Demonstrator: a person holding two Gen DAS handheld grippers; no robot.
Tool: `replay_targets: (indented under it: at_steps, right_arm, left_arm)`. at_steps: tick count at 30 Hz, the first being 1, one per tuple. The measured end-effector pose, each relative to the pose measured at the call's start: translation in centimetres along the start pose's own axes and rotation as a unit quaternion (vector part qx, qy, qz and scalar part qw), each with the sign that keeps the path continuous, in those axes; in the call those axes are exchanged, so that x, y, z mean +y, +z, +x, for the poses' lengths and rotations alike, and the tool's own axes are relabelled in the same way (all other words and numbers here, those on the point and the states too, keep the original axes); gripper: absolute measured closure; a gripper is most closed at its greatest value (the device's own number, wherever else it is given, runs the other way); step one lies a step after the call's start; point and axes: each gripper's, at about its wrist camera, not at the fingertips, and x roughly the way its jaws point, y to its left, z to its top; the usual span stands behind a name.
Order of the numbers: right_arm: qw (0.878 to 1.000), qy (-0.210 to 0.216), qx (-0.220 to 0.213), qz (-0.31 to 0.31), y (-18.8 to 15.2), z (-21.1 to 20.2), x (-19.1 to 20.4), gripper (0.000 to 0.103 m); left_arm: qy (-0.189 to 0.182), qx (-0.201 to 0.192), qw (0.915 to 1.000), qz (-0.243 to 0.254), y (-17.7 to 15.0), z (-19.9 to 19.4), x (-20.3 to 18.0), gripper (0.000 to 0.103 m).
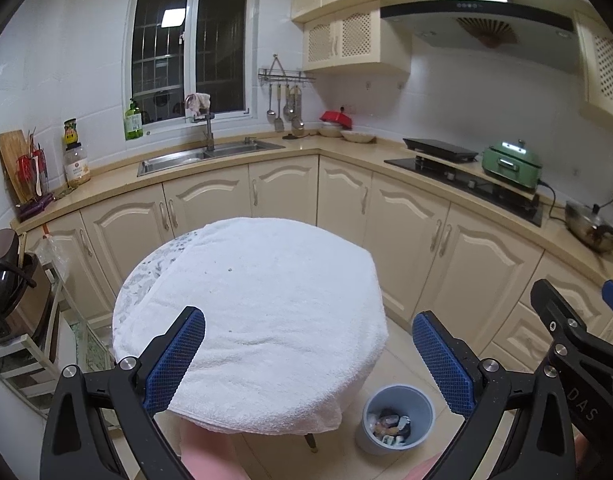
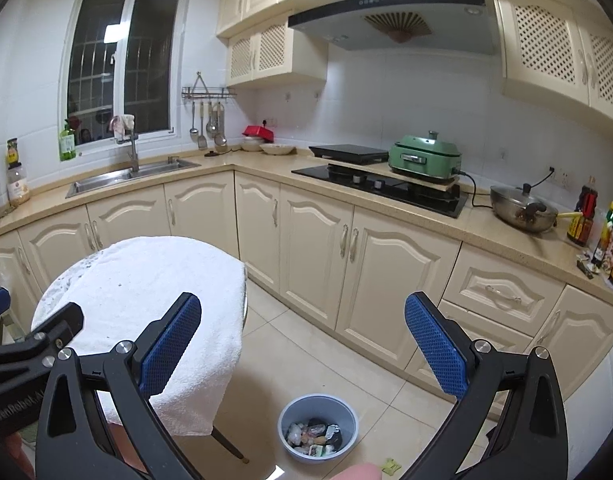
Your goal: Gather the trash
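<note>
Kitchen floor | bin (image 2: 317,427) w/ trash, below btwn right fingers (image 2: 434,344) | both fingers apart, empty

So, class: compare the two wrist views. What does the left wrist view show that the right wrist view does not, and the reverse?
Only the left wrist view shows the wooden cutting board and the dark appliance at far left. Only the right wrist view shows the sauce bottles and a yellow scrap on the floor. Both show the towel-covered table, the blue bin holding trash, the sink and green cooker, with both tongs open.
</note>
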Motion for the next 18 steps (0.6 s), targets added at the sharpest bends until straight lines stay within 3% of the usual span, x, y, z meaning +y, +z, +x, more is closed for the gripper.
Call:
replay_targets:
  at_steps: [18]
  right_arm:
    - [1.0, 0.008, -0.008, -0.008, -0.09, -1.1, 0.52, 0.0]
  left_arm:
    - [0.009, -0.024, 0.9994, -0.024, -0.69, -0.35, 0.09, 0.001]
